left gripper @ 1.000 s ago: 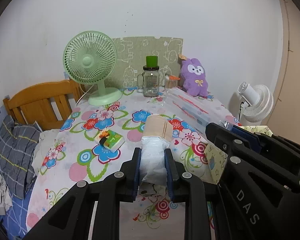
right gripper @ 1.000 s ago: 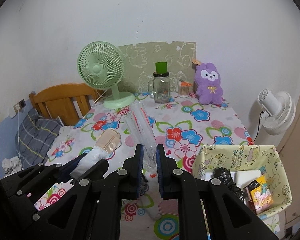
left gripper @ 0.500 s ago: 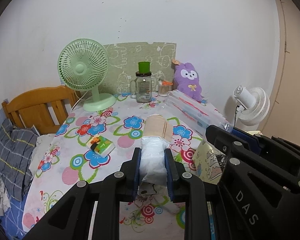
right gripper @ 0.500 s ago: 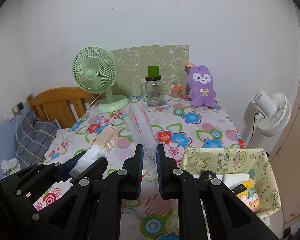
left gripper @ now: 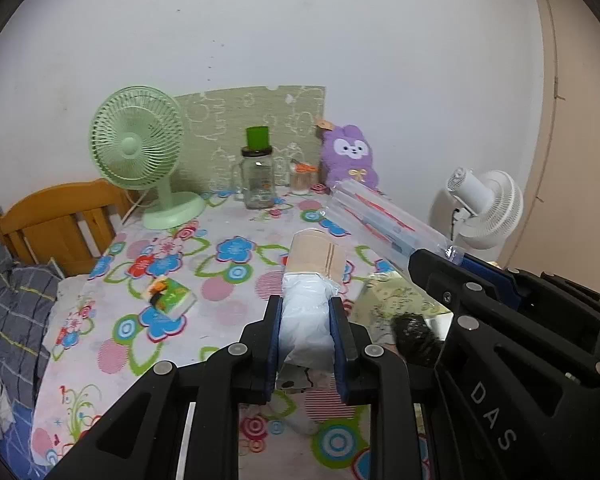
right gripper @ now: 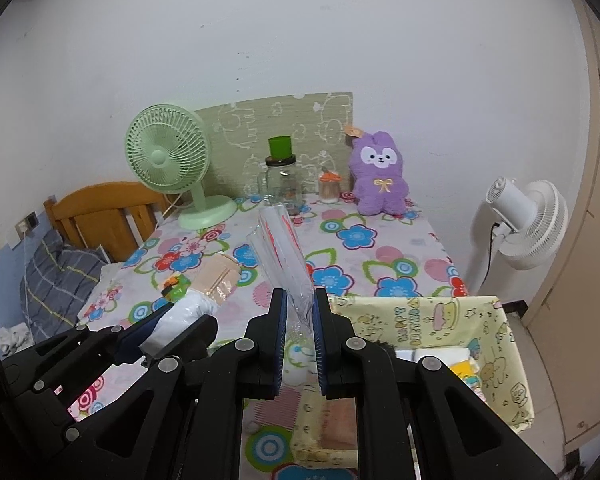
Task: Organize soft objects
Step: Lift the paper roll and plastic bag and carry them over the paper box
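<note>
My left gripper point(left gripper: 305, 322) is shut on a soft roll in white plastic wrap point(left gripper: 306, 316) with a beige striped end point(left gripper: 316, 255), held above the flowered tablecloth point(left gripper: 236, 280). It also shows in the right wrist view point(right gripper: 188, 308). My right gripper point(right gripper: 299, 320) is shut on a clear plastic packet with red print point(right gripper: 284, 256), which also shows in the left wrist view point(left gripper: 384, 220). A yellow fabric basket point(right gripper: 500, 344) with several items stands low at the right. A purple plush rabbit point(right gripper: 380, 180) sits at the table's back.
A green desk fan point(right gripper: 168, 160), a glass jar with a green cup on top point(right gripper: 282, 184) and a small jar point(right gripper: 328, 188) stand at the back. A small green box point(left gripper: 170, 294) lies at the left. A white floor fan point(right gripper: 528, 224) stands right; a wooden bed frame point(right gripper: 100, 216) left.
Both grippers have drawn back and risen with their loads still held. The table looks farther away, and the yellow basket has come nearer under the right gripper.
</note>
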Demonstrator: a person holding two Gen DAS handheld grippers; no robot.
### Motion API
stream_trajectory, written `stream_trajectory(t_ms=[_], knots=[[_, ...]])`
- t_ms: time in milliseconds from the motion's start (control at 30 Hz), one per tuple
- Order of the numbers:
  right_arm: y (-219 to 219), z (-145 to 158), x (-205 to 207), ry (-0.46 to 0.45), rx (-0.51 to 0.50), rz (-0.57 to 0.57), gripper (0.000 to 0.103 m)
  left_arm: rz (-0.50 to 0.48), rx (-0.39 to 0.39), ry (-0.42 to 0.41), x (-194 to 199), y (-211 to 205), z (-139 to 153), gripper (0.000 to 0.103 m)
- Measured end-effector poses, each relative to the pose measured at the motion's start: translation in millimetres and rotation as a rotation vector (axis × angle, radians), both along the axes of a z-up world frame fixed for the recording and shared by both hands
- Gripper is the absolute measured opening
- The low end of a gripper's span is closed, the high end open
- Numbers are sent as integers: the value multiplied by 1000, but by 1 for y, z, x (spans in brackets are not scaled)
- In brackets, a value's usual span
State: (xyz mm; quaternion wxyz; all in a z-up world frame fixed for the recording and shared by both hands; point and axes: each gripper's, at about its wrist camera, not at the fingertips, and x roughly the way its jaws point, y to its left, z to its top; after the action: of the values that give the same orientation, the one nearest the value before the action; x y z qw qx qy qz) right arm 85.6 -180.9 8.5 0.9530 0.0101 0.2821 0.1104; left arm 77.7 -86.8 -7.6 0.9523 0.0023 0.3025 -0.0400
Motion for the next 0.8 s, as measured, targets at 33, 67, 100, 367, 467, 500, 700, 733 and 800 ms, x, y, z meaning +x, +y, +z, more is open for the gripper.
stream_trajectory(t_ms=[33, 67, 100, 367, 467, 500, 700, 733, 800], knots=[[-2, 0, 0, -1, 1, -5, 16, -3, -2, 0, 0, -2, 0, 21], [-6, 0, -1, -3, 2, -9, 16, -7, -3, -1, 0, -5, 0, 21], [-8, 0, -1, -5, 1, -14, 16, -13, -4, -3, 1, -9, 1, 21], [-31, 1, -2, -14, -2, -54, 16, -49, -9, -6, 4, -30, 1, 21], [-40, -1, -2, -14, -4, -72, 16, -67, -12, -4, 6, -39, 0, 21], [-43, -1, -3, -14, -4, -77, 16, -74, -13, -4, 6, -42, -1, 21], [-61, -4, -4, -12, -5, -110, 16, -113, -12, -2, 7, -60, -3, 21], [-64, -5, -5, -10, -4, -116, 16, -117, -11, -1, 7, -62, -4, 21], [-69, -6, -6, -9, -5, -127, 16, -131, -12, 2, 8, -69, -5, 21]])
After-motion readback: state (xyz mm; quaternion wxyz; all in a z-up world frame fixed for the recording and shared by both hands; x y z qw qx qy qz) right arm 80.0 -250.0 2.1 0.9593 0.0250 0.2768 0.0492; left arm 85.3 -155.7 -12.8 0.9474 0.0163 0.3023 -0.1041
